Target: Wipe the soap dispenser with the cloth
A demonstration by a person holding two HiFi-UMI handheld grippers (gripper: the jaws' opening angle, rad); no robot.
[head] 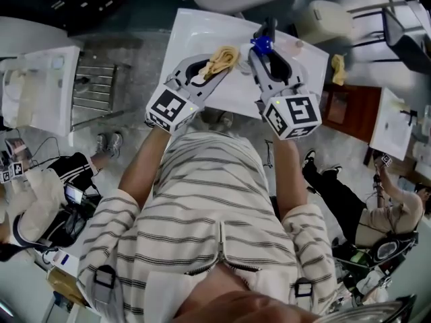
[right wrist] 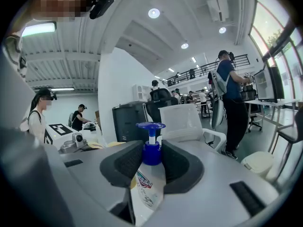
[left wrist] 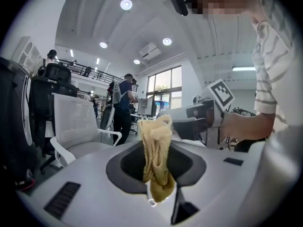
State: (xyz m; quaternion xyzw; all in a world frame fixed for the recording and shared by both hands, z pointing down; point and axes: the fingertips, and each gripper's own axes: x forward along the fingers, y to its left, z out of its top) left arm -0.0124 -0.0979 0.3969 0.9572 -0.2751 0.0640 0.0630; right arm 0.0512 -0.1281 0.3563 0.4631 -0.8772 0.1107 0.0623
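My left gripper [head: 214, 68] is shut on a tan cloth [head: 222, 60], which bunches up out of the jaws [left wrist: 157, 162] and hangs over them. My right gripper [head: 264, 54] is shut on a soap dispenser with a clear body [right wrist: 147, 190] and a blue pump head [head: 261, 44]; the pump [right wrist: 151, 148] stands up between the pads. Both grippers are held over the white table [head: 195, 29], side by side, with the cloth a little to the left of the pump. In the left gripper view the right gripper [left wrist: 189, 122] shows just behind the cloth.
A white chair [left wrist: 75, 126] and a dark bin [right wrist: 130, 122] stand beyond the table. A pale waste bin [head: 323, 20] sits on the floor at the right. People stand and sit around; a yellow rag [head: 338, 69] lies by the table's right end.
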